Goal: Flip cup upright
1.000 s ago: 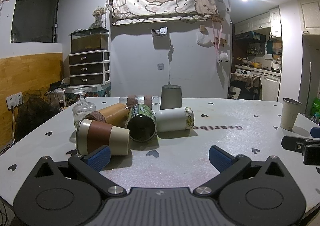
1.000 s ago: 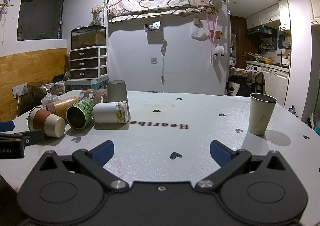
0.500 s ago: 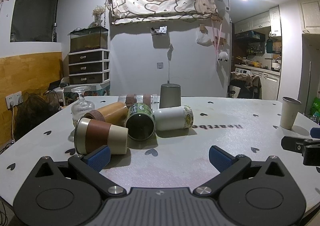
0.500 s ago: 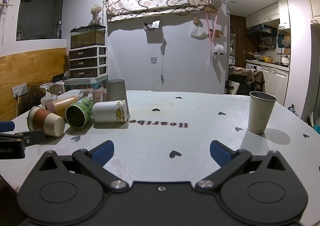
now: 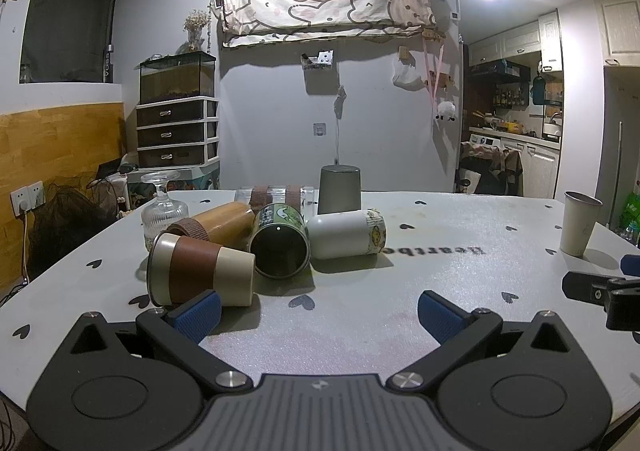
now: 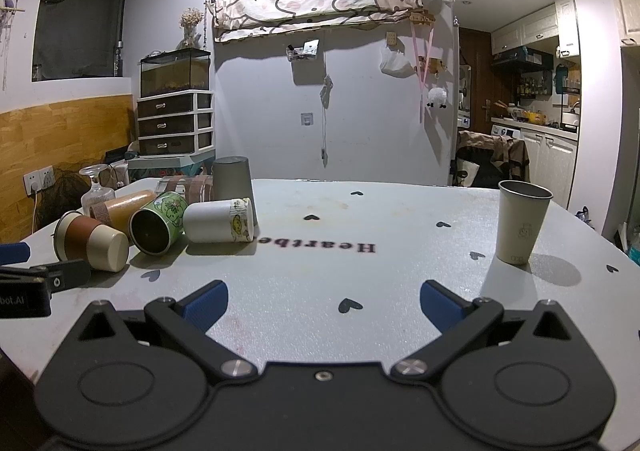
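Note:
Several cups lie on their sides in a cluster on the grey table (image 5: 400, 291): a brown-and-cream cup (image 5: 200, 269), an amber cup (image 5: 218, 221), a green printed cup (image 5: 280, 241) with its mouth toward me, and a white cup (image 5: 346, 233). A grey cup (image 5: 339, 189) stands upside down behind them. A beige cup (image 6: 522, 227) stands upright at the right. My left gripper (image 5: 318, 315) is open, its left finger close in front of the brown-and-cream cup. My right gripper (image 6: 324, 303) is open and empty over bare table.
An upside-down stemmed glass (image 5: 164, 207) and a clear glass with a brown band (image 5: 276, 195) sit behind the cluster. The right gripper's side shows in the left wrist view (image 5: 600, 291). The table's left edge (image 5: 60, 263) is near the cluster.
Both views have shifted only slightly; the cups sit a little higher in the left wrist view. No cup has moved and both grippers stay open.

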`<state>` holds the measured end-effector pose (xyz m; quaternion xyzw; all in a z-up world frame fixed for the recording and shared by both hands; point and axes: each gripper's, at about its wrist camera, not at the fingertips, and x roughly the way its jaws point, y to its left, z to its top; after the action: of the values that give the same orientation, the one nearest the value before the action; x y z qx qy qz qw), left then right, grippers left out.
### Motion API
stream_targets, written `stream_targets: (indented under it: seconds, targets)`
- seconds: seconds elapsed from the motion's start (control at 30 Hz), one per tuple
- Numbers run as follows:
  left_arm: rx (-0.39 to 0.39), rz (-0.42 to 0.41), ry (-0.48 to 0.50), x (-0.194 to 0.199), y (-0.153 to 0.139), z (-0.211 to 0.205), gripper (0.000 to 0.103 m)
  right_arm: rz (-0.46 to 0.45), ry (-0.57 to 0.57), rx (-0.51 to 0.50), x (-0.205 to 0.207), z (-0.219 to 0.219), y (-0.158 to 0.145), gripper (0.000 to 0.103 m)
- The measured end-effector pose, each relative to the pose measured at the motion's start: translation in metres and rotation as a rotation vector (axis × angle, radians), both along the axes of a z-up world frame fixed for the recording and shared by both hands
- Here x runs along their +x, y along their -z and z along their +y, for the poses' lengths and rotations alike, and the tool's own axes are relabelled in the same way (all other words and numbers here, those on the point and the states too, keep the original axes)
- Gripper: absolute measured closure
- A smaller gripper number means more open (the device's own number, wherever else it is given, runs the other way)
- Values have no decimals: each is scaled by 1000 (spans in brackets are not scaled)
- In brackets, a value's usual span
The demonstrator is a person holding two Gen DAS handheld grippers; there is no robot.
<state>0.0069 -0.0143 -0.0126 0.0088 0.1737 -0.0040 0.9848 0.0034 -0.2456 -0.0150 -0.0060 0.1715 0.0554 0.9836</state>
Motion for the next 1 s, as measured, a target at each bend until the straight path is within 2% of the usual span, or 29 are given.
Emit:
stream_targets:
  seconds: [0.73,1.0]
  targets:
    - [-2,9,-1,1,3,-1,0,3,1,1,2,1,3,0]
    - [-79,19,-63,12,6,8,0,4,1,4,0,-2,8,0]
